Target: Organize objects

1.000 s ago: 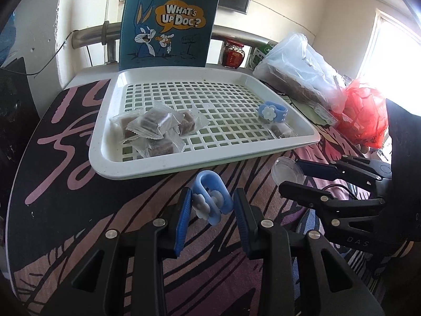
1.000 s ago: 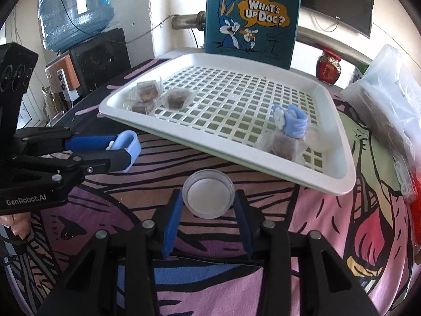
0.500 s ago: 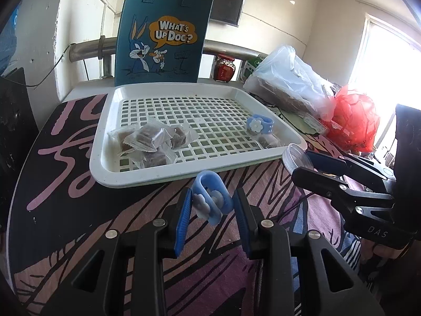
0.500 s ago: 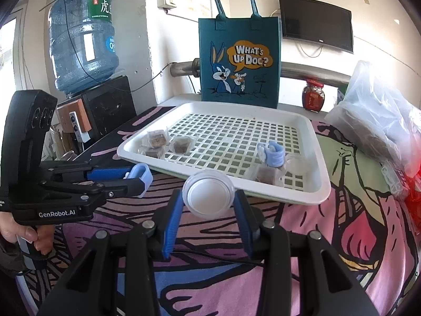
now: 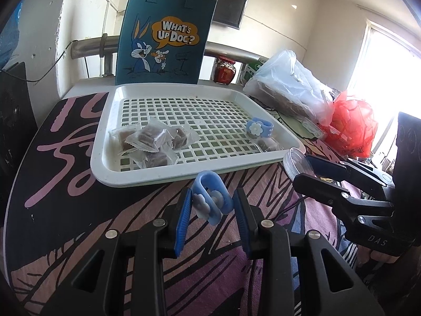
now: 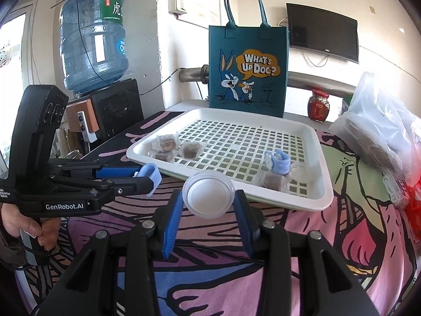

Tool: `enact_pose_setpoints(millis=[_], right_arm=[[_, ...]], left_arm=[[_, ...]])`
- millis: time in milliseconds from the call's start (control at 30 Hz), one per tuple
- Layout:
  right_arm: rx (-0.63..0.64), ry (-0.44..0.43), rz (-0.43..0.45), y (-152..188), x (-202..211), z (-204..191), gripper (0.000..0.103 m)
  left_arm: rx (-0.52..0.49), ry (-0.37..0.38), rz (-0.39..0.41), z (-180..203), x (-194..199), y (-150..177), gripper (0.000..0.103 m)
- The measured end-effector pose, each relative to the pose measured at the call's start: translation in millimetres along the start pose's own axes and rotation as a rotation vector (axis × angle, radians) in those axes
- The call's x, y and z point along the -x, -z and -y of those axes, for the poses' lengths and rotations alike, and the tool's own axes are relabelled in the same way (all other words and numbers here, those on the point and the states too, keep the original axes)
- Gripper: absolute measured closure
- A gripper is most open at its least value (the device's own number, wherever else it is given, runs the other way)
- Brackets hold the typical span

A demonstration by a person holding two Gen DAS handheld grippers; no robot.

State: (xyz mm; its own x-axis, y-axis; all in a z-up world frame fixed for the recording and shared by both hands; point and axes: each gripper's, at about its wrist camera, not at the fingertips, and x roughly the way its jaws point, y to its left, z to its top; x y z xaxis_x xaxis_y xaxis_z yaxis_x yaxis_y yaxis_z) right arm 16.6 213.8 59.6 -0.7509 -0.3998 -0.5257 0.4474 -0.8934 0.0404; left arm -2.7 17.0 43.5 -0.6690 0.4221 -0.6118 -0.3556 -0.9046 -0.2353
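Note:
My left gripper [image 5: 211,206] is shut on a blue ring with a flower [image 5: 210,201], held just in front of the near rim of the white perforated tray [image 5: 147,177]. In the right wrist view that left gripper [image 6: 147,177] and its blue ring [image 6: 152,175] appear at the left. My right gripper [image 6: 209,201] is shut on a round clear plastic lid [image 6: 208,197], lifted above the cloth before the tray [image 6: 323,184]. On the tray lie several wrapped brown sweets [image 5: 150,142], a second blue flower ring [image 5: 259,129] and a small clear cup [image 6: 300,171].
A teal cartoon tote bag [image 6: 247,71] stands behind the tray. A red-lidded jar [image 6: 318,105], a clear plastic bag [image 6: 381,126] and a red net bag [image 5: 352,129] crowd the right side. A water bottle [image 6: 92,36] stands at the left. A patterned cloth [image 6: 329,237] covers the table.
My right gripper has lifted the clear lid off the cloth and tilted up, so more of the room shows. The left gripper keeps the blue ring almost in place.

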Motion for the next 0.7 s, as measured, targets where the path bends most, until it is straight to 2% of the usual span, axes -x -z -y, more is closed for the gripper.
enact_pose_setpoints(millis=[700], right_arm=[[-0.006, -0.005, -0.004, -0.1, 0.3, 2.7, 0.064]], left_arm=[[0.015, 0.000, -0.011, -2.3, -2.2, 0.5, 0.071]])
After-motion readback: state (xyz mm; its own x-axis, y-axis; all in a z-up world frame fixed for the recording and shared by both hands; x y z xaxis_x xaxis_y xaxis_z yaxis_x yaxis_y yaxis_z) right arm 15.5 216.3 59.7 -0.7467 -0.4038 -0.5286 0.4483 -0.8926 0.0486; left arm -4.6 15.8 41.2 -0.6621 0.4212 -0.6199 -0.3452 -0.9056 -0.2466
